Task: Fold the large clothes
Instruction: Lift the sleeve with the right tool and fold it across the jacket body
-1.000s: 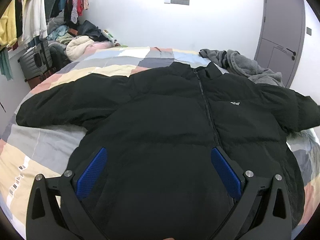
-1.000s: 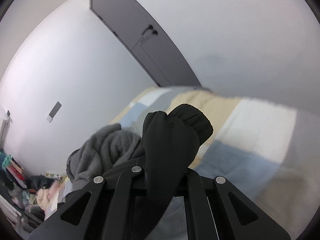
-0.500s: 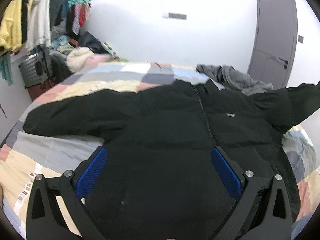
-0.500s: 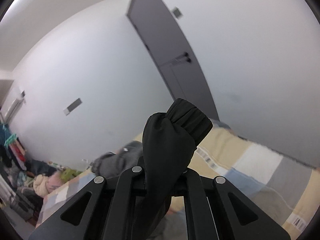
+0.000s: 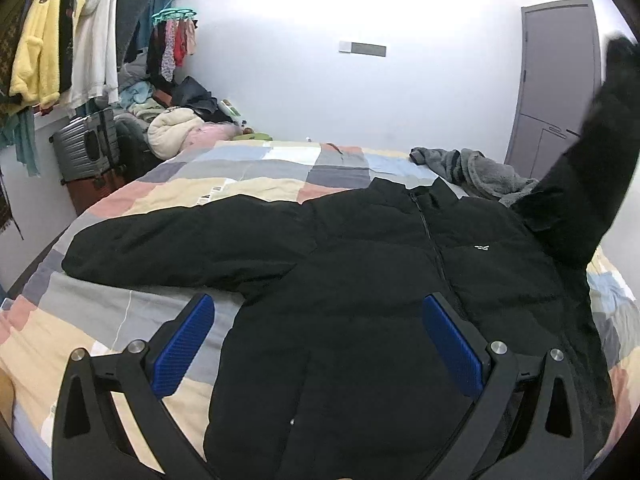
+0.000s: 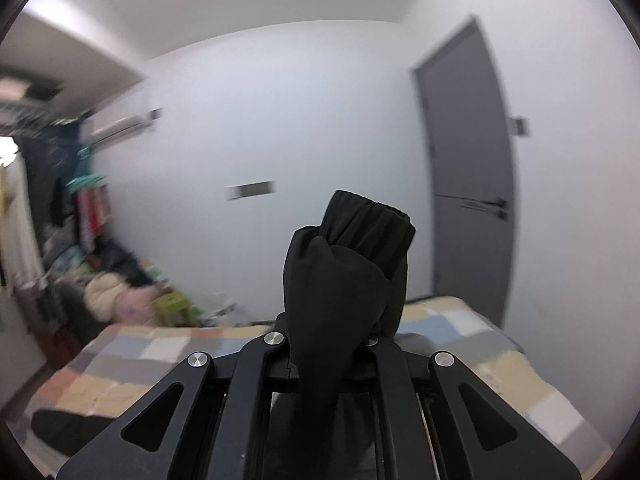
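Observation:
A black puffer jacket (image 5: 380, 280) lies front up on the patchwork bedspread (image 5: 100, 320), its one sleeve (image 5: 180, 236) stretched out to the left. My left gripper (image 5: 320, 340) is open and empty above the jacket's lower body. My right gripper (image 6: 332, 344) is shut on the jacket's other sleeve near the cuff (image 6: 352, 256) and holds it high in the air. That raised sleeve (image 5: 592, 168) rises at the right edge of the left wrist view.
A grey fleece garment (image 5: 472, 168) lies at the bed's far right corner. A clothes rail with hanging clothes (image 5: 60, 52), a suitcase (image 5: 86, 148) and a heap of clothes (image 5: 176, 120) stand at the left. A grey door (image 5: 556, 84) is at the right.
My right gripper has lifted the sleeve from the bed high into the air and swung toward the room. The left gripper has drawn back a little, still open.

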The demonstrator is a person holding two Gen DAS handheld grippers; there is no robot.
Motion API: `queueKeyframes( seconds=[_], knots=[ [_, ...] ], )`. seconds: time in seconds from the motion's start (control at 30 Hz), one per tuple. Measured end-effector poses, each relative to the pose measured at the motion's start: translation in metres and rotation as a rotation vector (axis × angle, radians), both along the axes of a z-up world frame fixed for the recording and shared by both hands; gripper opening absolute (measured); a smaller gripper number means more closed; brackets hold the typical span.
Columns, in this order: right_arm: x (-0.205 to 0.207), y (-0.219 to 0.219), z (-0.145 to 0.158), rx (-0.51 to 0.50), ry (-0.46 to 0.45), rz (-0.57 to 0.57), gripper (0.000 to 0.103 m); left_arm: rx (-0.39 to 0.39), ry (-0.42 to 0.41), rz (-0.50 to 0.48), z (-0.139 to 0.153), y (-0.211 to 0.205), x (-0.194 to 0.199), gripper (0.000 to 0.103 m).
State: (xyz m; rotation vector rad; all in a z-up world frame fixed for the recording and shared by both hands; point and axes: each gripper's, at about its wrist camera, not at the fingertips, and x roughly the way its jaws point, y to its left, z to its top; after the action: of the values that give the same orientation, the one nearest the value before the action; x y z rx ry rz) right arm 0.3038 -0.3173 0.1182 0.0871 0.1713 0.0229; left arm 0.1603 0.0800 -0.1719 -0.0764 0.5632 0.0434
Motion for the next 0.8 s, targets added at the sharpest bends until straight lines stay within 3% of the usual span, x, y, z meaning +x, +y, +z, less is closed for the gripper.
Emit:
queueKeyframes(
  seconds=[0.2, 0.33, 0.47, 0.63, 0.8],
  knots=[
    [0.03, 0.118, -0.021, -0.072, 0.032, 0.209, 0.006, -0.013, 0.021, -0.003, -0.005, 0.013, 0.009, 0.103],
    [0.042, 0.192, -0.052, -0.044, 0.079, 0.338, 0.008, -0.043, 0.04, -0.008, -0.006, 0.025, 0.016, 0.103],
    [0.048, 0.265, -0.088, -0.117, 0.117, 0.435, 0.009, -0.049, 0.061, -0.016, -0.013, 0.031, 0.022, 0.103],
    [0.077, 0.324, -0.144, -0.118, 0.224, 0.514, 0.01, -0.067, 0.073, 0.018, -0.019, 0.054, 0.032, 0.103],
    [0.085, 0.343, -0.219, -0.121, 0.353, 0.575, 0.01, -0.107, 0.103, 0.068, -0.03, 0.086, 0.041, 0.103]
  ],
)
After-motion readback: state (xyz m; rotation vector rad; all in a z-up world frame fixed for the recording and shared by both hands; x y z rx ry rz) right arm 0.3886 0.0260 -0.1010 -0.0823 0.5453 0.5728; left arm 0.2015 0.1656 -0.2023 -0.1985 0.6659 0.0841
